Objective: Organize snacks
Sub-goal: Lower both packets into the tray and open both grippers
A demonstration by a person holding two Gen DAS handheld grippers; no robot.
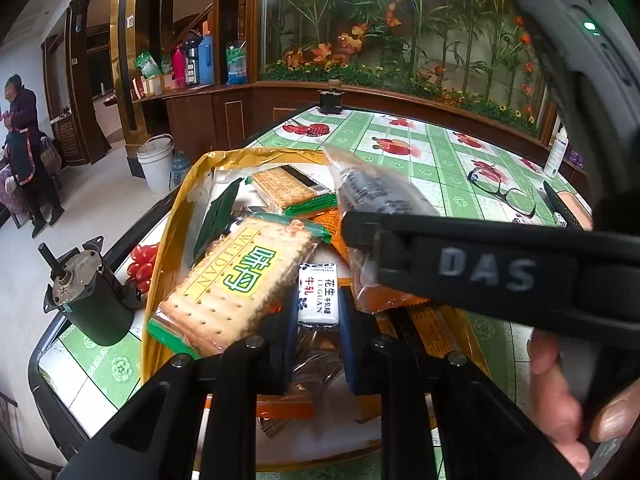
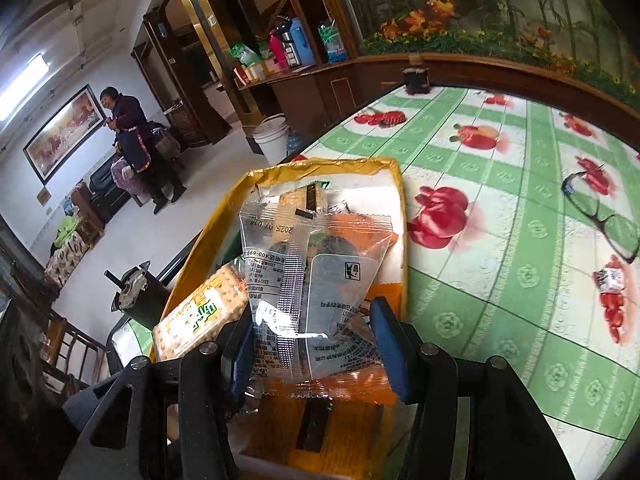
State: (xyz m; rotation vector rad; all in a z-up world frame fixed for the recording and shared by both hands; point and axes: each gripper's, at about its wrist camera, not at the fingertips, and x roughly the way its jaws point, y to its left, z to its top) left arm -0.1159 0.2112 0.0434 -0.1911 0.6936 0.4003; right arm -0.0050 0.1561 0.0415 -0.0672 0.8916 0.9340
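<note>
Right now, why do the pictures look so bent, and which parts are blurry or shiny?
Both views come through a fisheye lens, so the table edge curves and the corners go black. In the left wrist view the right gripper crossing close by and the clear packet it holds are smeared. In the right wrist view that packet reflects glare, and a ceiling light burns white.

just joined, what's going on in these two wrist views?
A person with a handheld gripper in each hand is sorting snacks in a gold-rimmed tray on the green fruit-print tablecloth. The right gripper holds a clear plastic-wrapped snack packet with an orange edge above the tray. The left gripper is shut on a small white wrapped candy with blue print. Green-edged cracker packs already lie in the tray. A pair of dark-framed glasses lies on the cloth.
</note>
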